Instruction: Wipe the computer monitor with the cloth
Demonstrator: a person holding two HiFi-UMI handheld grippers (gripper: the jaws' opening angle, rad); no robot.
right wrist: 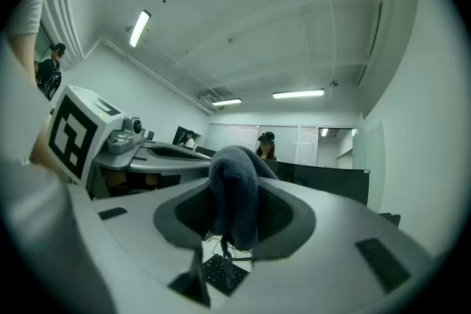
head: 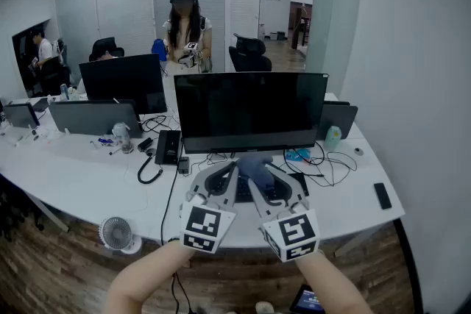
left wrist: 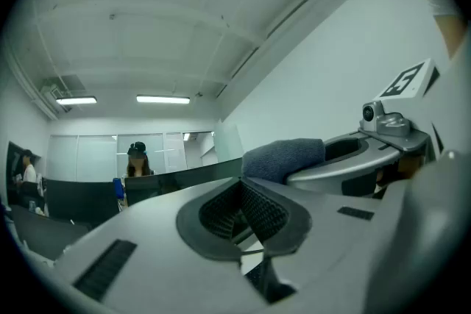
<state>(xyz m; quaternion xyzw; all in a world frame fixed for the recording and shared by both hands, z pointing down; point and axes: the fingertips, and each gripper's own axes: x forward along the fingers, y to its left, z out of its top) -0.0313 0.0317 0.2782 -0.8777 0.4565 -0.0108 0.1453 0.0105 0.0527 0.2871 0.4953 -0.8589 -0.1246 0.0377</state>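
- The left gripper is seen with its jaws pressed together and nothing caught between them. It is held low, just beside the other gripper, and the cloth is found just to its right.
- The cloth is pinched by the right gripper. It is folded over the jaw tips, so that a rounded hump is presented forward and a short end is left hanging below.
- The monitor is found ahead of and above both grippers, with its dark screen turned toward them. Its lower edge is seen just above the cloth in the head view, but no contact between cloth and screen is shown.
- The screen's long axis is laid left to right, across the line in which the right gripper points. The right gripper is judged to be the one placed for the wipe, since the cloth is carried there.
- The coming move is judged to call for the cloth to be raised and pushed forward onto the glass, then drawn sideways along that long axis.
- The left gripper is judged to be free to steady the monitor's frame, if that is wanted.
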